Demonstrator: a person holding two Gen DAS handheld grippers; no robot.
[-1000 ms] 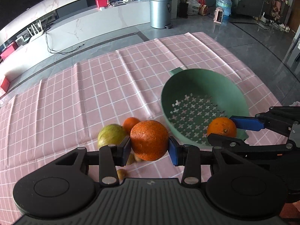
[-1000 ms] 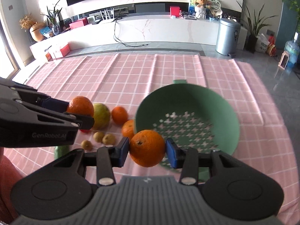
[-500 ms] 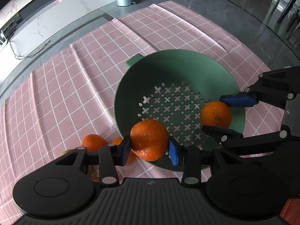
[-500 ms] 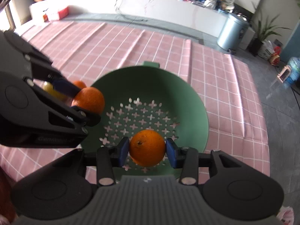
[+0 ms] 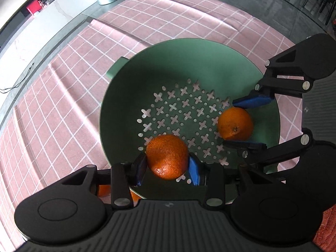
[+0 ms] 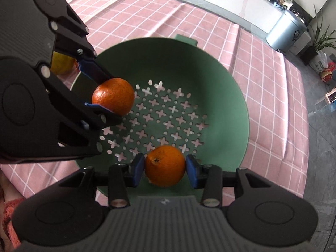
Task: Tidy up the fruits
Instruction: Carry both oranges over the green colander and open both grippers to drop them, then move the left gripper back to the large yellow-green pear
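A green colander (image 5: pixel 189 63) (image 6: pixel 220 88) stands on the pink checked cloth. My left gripper (image 5: pixel 167 168) is shut on a dark orange (image 5: pixel 167 156) and holds it inside the colander over the perforated bottom; it also shows in the right wrist view (image 6: pixel 113 99). My right gripper (image 6: pixel 165 171) is shut on a lighter orange (image 6: pixel 165 165), also inside the colander at its near right side; that orange also shows in the left wrist view (image 5: pixel 235 124).
A yellow-green fruit (image 6: pixel 61 66) lies on the cloth left of the colander, mostly hidden by my left gripper. Bits of other oranges (image 5: pixel 104 190) show under my left gripper. A metal bin (image 6: pixel 286 31) stands on the floor beyond the table.
Both grippers have moved forward and down with their oranges, from above the colander's rim to inside it. The colander now fills both views.
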